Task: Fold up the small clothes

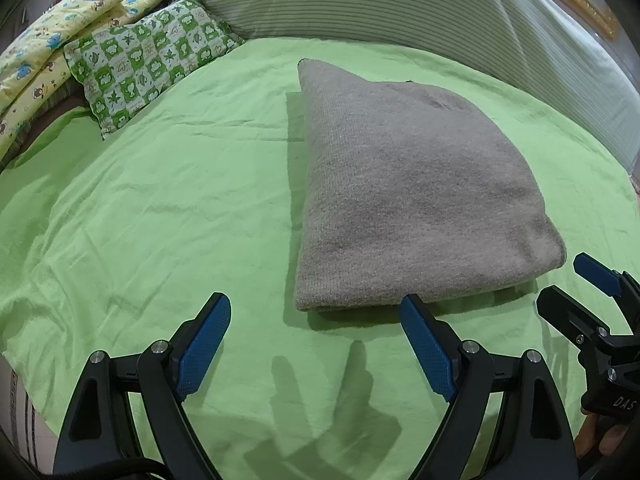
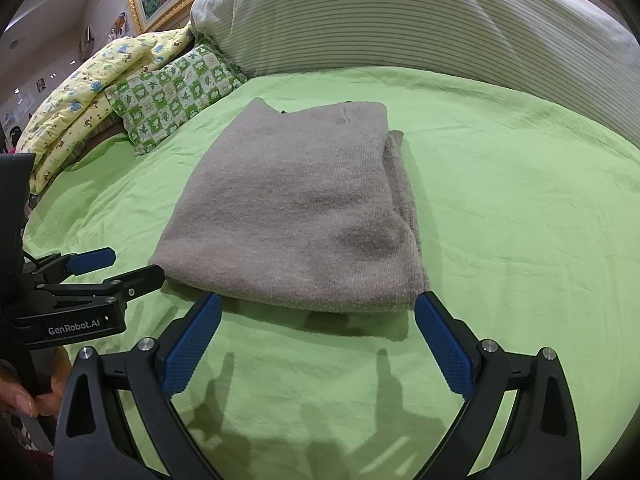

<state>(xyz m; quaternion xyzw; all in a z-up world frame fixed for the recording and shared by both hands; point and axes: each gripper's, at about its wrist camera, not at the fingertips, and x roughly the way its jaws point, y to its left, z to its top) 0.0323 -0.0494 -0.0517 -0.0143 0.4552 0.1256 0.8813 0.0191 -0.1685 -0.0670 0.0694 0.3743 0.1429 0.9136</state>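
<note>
A grey knitted garment (image 1: 408,184) lies folded into a thick rectangle on the green bedsheet (image 1: 160,208). My left gripper (image 1: 316,308) stands open just in front of its near edge, nothing between the blue pads. The right gripper (image 1: 568,284) shows at the right edge of the left wrist view, also open. In the right wrist view the same grey garment (image 2: 296,208) rests ahead of my right gripper (image 2: 318,308), which is open and empty near the garment's front fold. The left gripper (image 2: 124,266) appears at the left, open, beside the garment's near left corner.
A green-and-white checked pillow (image 1: 148,60) and a yellow patterned quilt (image 1: 48,48) lie at the back left. A large striped cushion (image 1: 400,4) runs along the back of the bed. A hand (image 2: 24,396) holds the left gripper's handle.
</note>
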